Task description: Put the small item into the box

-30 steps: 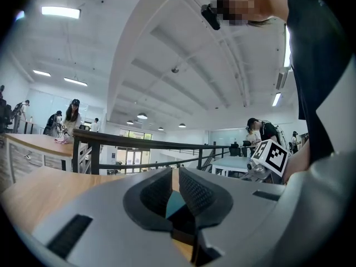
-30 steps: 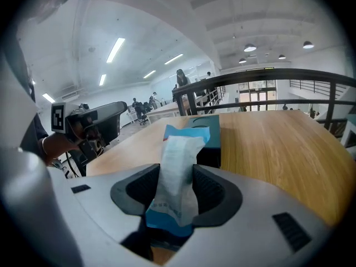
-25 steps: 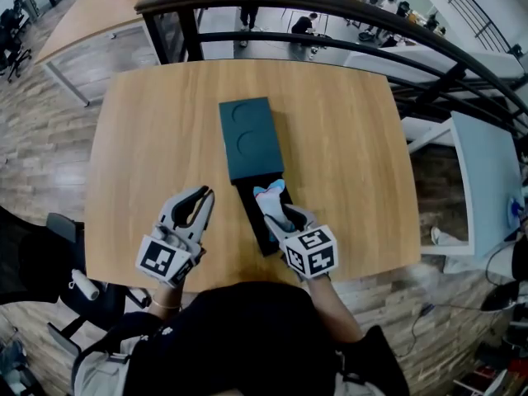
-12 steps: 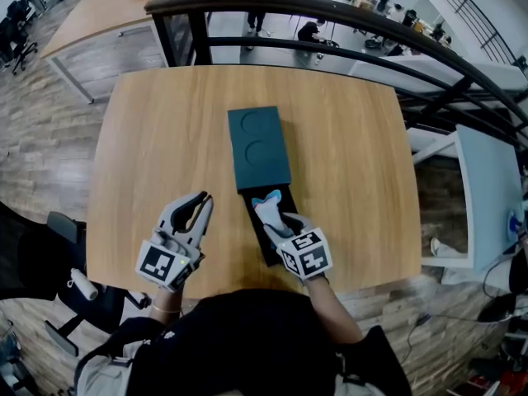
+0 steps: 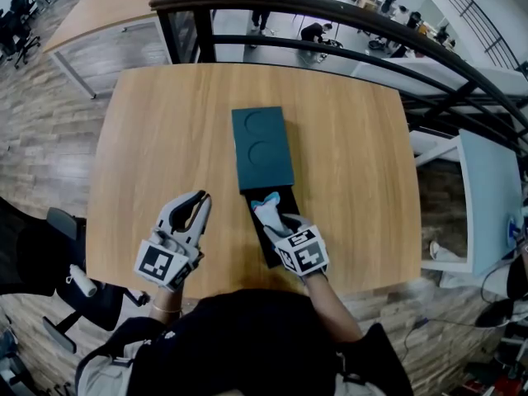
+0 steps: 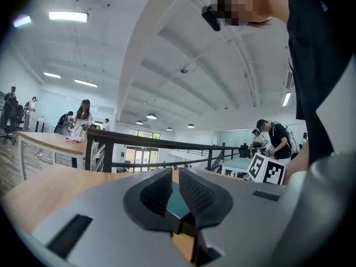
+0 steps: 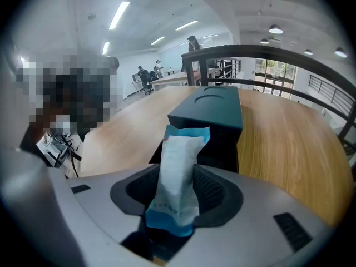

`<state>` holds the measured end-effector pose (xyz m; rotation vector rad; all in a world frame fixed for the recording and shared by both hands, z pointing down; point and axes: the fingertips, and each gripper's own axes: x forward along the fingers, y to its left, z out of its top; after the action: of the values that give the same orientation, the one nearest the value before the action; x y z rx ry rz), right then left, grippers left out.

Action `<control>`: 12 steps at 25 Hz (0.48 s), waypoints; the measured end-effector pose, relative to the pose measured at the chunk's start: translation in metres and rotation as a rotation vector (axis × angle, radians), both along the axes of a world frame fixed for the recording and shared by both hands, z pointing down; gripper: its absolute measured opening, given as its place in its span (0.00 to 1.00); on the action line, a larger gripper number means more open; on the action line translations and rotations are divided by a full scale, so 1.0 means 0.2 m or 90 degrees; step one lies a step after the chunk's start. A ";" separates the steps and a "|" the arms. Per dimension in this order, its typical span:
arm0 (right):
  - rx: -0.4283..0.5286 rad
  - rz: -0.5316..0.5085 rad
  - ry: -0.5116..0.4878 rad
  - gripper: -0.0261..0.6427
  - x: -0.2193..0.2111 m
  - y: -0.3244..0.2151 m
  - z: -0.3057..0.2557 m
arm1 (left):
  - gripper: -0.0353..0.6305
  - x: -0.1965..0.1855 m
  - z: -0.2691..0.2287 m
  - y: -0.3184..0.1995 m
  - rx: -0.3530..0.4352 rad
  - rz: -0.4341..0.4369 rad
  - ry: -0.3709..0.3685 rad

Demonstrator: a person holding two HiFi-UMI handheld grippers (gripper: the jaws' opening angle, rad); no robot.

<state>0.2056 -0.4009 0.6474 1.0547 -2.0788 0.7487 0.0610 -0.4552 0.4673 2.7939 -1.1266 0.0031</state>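
Note:
A teal box lies in the middle of the wooden table, and its dark drawer is pulled out toward me. My right gripper is shut on a small white-and-blue packet right over the open drawer. In the right gripper view the packet stands up between the pads of the gripper, with the box and drawer just ahead. My left gripper hovers left of the drawer, shut with nothing in it.
The table's near edge runs just under both grippers. A dark railing curves behind the far edge, with a lower floor and people beyond. A chair stands at my left. Bare wood surrounds the box.
The right gripper with the packet has sunk slightly toward the open drawer. The left gripper has barely moved.

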 end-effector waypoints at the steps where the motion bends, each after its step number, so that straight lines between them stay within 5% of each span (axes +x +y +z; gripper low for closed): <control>1: -0.003 -0.002 0.002 0.32 0.00 0.00 0.00 | 0.09 0.00 0.00 0.00 0.001 -0.002 0.001; 12: -0.009 -0.014 0.008 0.33 -0.01 0.00 0.03 | 0.09 0.00 -0.02 0.01 0.008 -0.004 -0.011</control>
<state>0.2044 -0.4001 0.6533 1.0247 -2.0681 0.7440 0.0604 -0.4525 0.4636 2.8066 -1.1442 0.0192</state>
